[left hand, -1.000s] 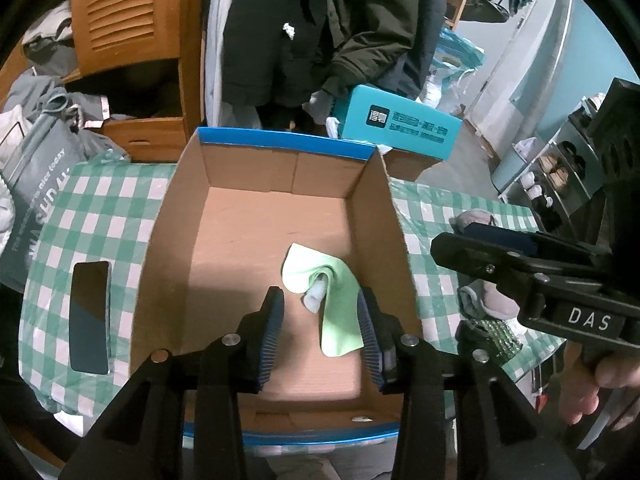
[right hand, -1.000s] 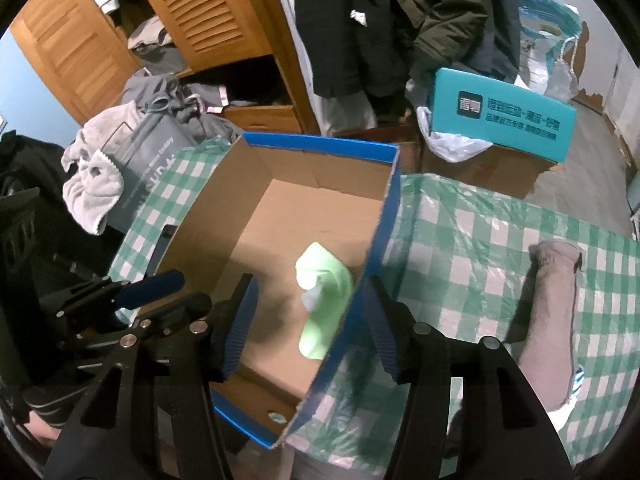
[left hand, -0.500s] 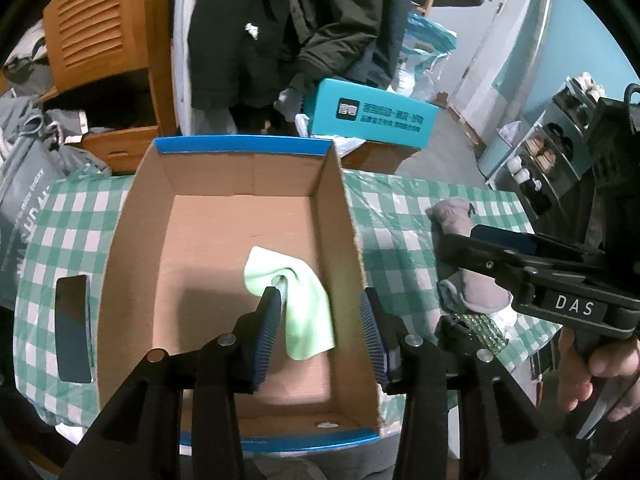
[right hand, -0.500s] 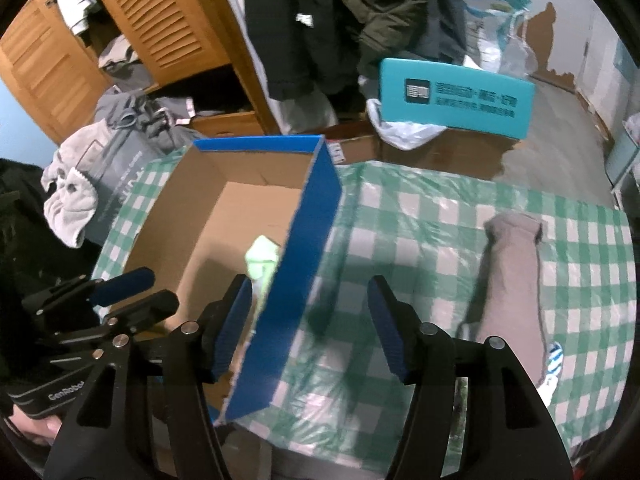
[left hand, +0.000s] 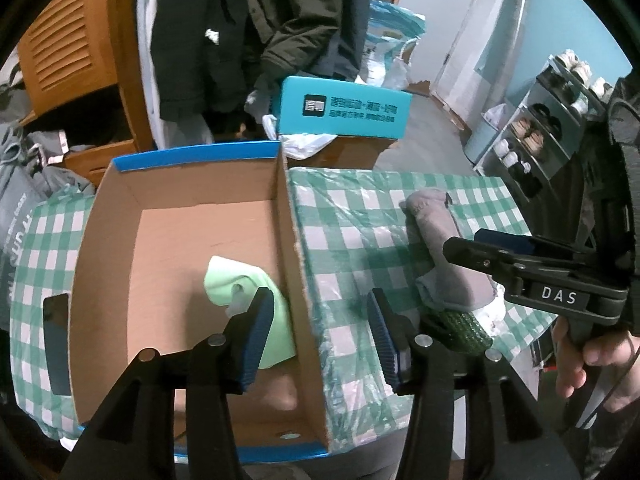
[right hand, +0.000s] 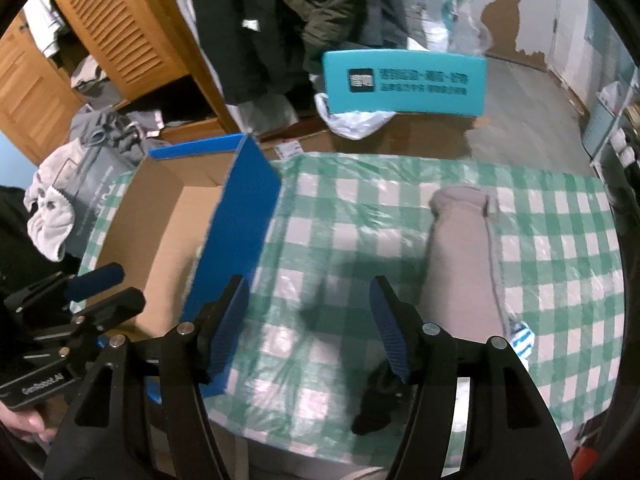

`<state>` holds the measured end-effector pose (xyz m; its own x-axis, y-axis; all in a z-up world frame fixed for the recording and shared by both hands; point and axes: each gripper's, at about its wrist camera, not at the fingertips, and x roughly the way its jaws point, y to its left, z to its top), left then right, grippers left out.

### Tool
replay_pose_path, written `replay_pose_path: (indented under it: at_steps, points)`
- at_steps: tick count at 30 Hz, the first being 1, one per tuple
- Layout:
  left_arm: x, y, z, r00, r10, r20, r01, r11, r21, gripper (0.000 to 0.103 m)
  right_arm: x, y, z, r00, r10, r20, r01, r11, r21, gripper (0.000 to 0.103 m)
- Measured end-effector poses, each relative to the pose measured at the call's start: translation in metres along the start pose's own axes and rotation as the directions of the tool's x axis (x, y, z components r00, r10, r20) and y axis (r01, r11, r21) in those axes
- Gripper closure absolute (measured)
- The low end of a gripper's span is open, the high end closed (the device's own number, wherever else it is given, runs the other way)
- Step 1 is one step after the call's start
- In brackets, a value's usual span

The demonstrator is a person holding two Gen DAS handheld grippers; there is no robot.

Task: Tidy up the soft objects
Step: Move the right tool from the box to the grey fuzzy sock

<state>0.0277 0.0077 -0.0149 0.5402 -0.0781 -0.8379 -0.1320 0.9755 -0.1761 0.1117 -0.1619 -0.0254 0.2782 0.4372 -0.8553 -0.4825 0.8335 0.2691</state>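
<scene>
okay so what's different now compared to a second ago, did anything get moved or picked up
Both grippers swung rightward, off the cardboard box toward the checked tablecloth. The left gripper now straddles the box's right wall, jaws opening; the right gripper hangs open over bare cloth beside the grey sock. Nothing was grasped. The green cloth stays in the box.
</scene>
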Motion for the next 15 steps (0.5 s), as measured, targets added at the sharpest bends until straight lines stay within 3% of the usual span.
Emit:
replay_pose_path:
  at_steps: [15]
  points:
    - [0.037, -0.039, 0.012, 0.997, -0.028, -0.069, 0.03, 0.999, 0.032, 0.052, 0.002, -0.054, -0.006, 0.996, -0.079, -0.04, 0.08, 0.996, 0.041, 0.041]
